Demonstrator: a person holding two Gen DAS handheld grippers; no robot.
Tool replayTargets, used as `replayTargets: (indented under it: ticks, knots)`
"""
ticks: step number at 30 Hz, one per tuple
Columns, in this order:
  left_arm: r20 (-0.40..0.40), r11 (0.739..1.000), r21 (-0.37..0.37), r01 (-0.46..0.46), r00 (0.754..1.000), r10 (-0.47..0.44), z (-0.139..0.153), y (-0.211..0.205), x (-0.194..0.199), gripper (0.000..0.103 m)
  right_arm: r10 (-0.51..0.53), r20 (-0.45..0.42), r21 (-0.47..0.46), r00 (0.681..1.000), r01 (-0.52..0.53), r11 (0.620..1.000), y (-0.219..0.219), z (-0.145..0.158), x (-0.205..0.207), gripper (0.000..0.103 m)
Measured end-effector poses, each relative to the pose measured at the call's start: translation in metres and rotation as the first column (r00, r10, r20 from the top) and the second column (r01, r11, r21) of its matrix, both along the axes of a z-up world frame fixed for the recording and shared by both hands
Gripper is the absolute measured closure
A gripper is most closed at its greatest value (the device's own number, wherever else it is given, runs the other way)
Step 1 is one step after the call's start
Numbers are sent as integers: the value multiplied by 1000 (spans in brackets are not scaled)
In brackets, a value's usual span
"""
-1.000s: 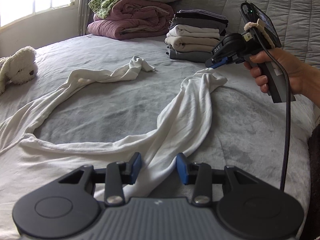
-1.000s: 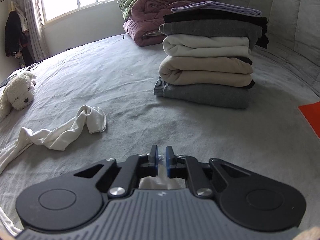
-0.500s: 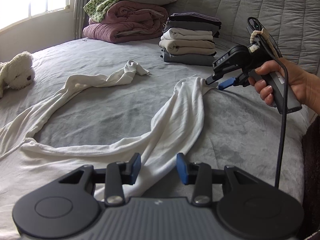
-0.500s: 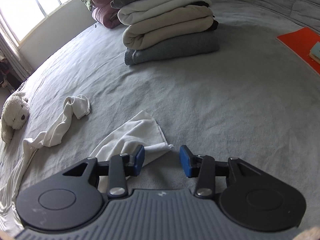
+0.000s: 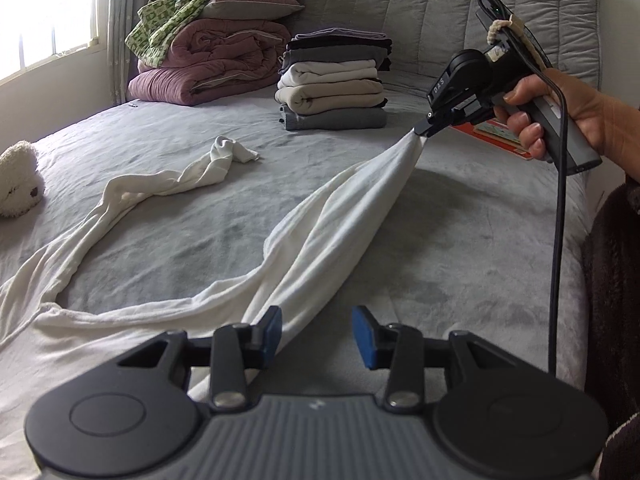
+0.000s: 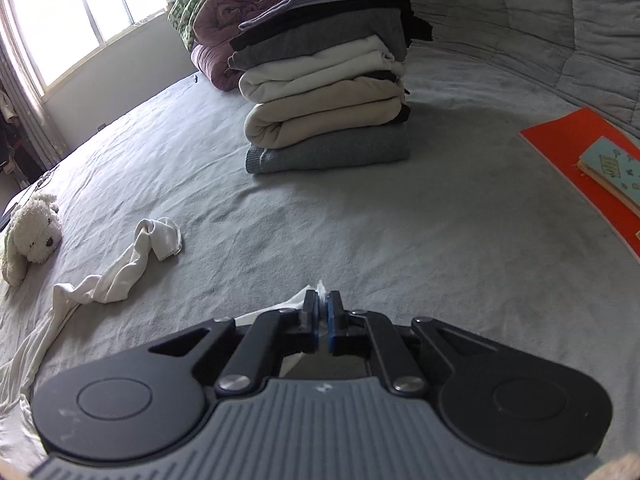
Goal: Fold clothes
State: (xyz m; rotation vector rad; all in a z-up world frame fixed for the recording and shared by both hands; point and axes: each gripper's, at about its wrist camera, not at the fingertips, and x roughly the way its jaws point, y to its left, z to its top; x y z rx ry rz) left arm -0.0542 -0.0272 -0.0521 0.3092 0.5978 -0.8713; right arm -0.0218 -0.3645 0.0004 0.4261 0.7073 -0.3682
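A white long-sleeved garment (image 5: 320,232) lies spread on the grey bed (image 5: 200,216). Its left sleeve (image 5: 168,176) trails toward the back, also seen in the right wrist view (image 6: 120,276). My right gripper (image 5: 422,131) is shut on the end of the right sleeve and holds it lifted above the bed, so the sleeve hangs taut. In its own view the right gripper (image 6: 322,312) pinches a bit of white cloth. My left gripper (image 5: 316,334) is open, low over the garment's body, with the sleeve base at its left finger.
A stack of folded clothes (image 5: 334,84) stands at the back middle, also in the right wrist view (image 6: 328,96). Folded quilts and pillows (image 5: 212,60) lie behind it. A plush dog (image 6: 32,236) is at the left. An orange book (image 6: 592,168) lies at the right.
My right gripper opened over the sleeve end, then closed on it and lifted it off the bed, pulling the sleeve taut. My left gripper stayed open and nearly still.
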Motion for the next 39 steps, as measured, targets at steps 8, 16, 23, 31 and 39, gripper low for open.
replayTargets:
  ticks: [8,16,23,31,39]
  knots:
    - [36,996,77,41,998,-44,-5,-2,-10,63,27,-22,-51,999,-28,998,-1,18,-27,98]
    - [-10,990,122,-73,997,74,-3,11,-11,63,72,-110,-9,991,-74,997,-1,-19,-33,90]
    - [-131,912,138,-387,905,404,12,50,-5,63,352,-14,-92,936,-352,932,49,-11,-41,63]
    - [-225,659,-21,-752,646,730,18,149,-16,63,702,30,-253,711,-674,694,133,-10,-59,63]
    - [-338,380,-85,-921,385,859,15,206,-5,70,838,8,-265,546,-807,528,177,-24,-68,63]
